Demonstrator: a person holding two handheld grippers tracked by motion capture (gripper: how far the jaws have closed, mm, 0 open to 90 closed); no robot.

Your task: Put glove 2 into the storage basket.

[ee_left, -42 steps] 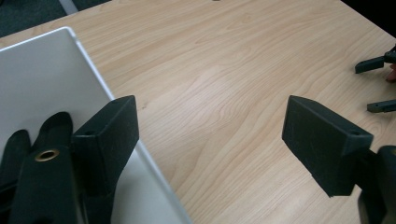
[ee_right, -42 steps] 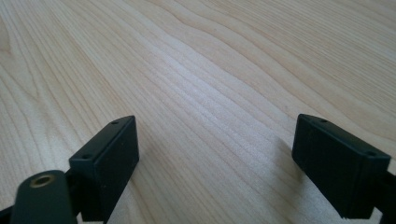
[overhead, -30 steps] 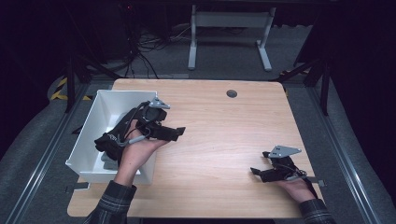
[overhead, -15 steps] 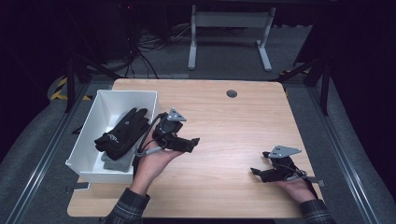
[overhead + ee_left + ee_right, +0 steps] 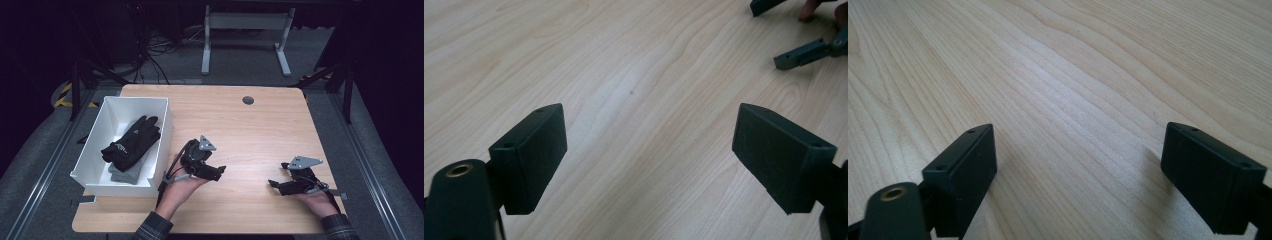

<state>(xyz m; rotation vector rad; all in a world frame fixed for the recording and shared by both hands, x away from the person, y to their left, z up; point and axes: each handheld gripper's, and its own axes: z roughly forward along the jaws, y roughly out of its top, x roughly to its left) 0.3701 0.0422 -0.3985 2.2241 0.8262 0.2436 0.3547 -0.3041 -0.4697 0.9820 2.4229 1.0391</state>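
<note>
Where the white bin [image 5: 95,150] sits at the table's left edge, a black glove [image 5: 131,143] lies inside it on top of a grey glove [image 5: 125,174]. The black glove carries a small pale mark on its back, too small to read. Just right of the bin, the left gripper [image 5: 220,171] rests low over the bare wooden table [image 5: 250,130], its 2 jaws wide with nothing between them. Well apart, near the right front corner, the right gripper [image 5: 273,184] lies low too, jaws spread wide over bare wood.
</note>
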